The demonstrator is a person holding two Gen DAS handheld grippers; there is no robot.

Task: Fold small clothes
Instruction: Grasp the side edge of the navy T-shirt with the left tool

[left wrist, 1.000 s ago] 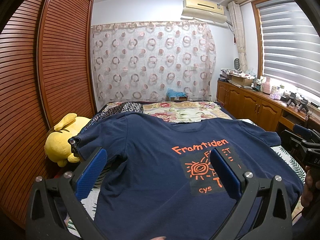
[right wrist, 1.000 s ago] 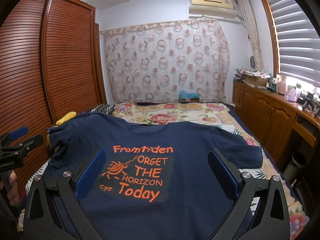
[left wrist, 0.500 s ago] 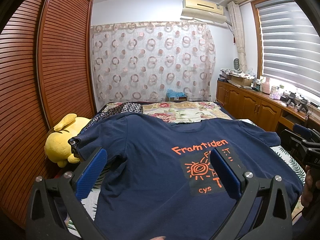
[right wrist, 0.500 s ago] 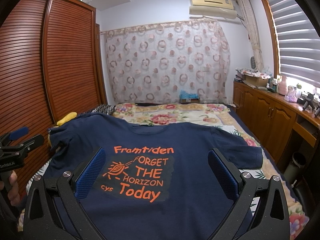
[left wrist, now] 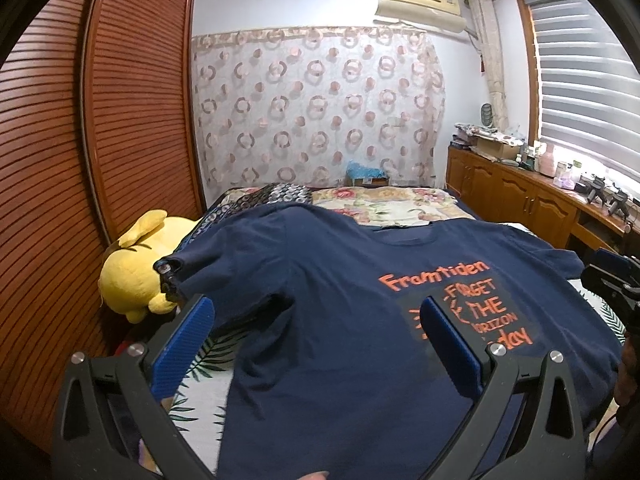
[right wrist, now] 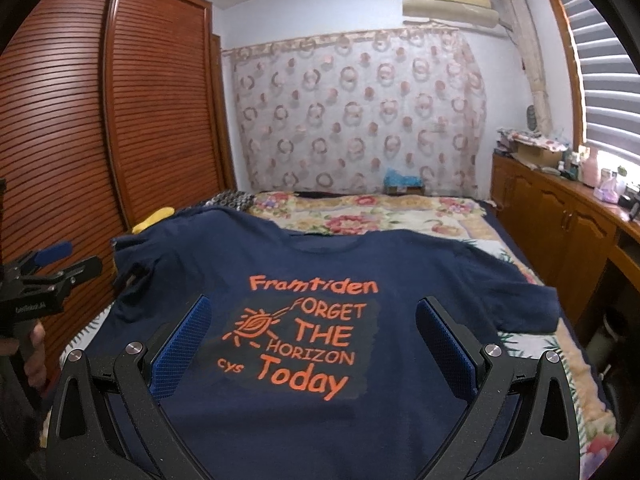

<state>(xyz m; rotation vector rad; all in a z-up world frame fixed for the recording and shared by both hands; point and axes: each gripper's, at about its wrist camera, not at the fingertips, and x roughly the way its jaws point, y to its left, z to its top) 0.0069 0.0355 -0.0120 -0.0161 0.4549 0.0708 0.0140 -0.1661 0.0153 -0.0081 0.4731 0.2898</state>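
Garment: a navy blue cotton T-shirt (right wrist: 328, 420) with orange lettering lies spread flat, front up, on the bed (right wrist: 400, 216), collar toward the far curtain.
Print: a dark patch (right wrist: 296, 344) on the chest reads "Framtiden / FORGET THE HORIZON / cys Today" beside an orange sun drawing.
Sleeves: both are spread out to the sides; the left one (left wrist: 224, 264) ends near the yellow plush toy (left wrist: 136, 276), the right one (right wrist: 528, 304) lies on the floral bedspread.
Left hand-held gripper (left wrist: 316, 344): black frame with blue ribbed pads, jaws wide apart, nothing between them, held above the shirt's left half.
Right hand-held gripper (right wrist: 310, 344): same build, jaws wide apart and empty, held above the printed chest area.
Cross-views: each gripper shows at the edge of the other's view, gripped by a person's hand (right wrist: 34, 346).
Room: a slatted brown wooden wardrobe (right wrist: 80, 128) stands along the left, a ring-patterned curtain (right wrist: 360, 120) hangs on the far wall, and a cluttered wooden cabinet (right wrist: 560, 216) runs under the window blinds on the right.
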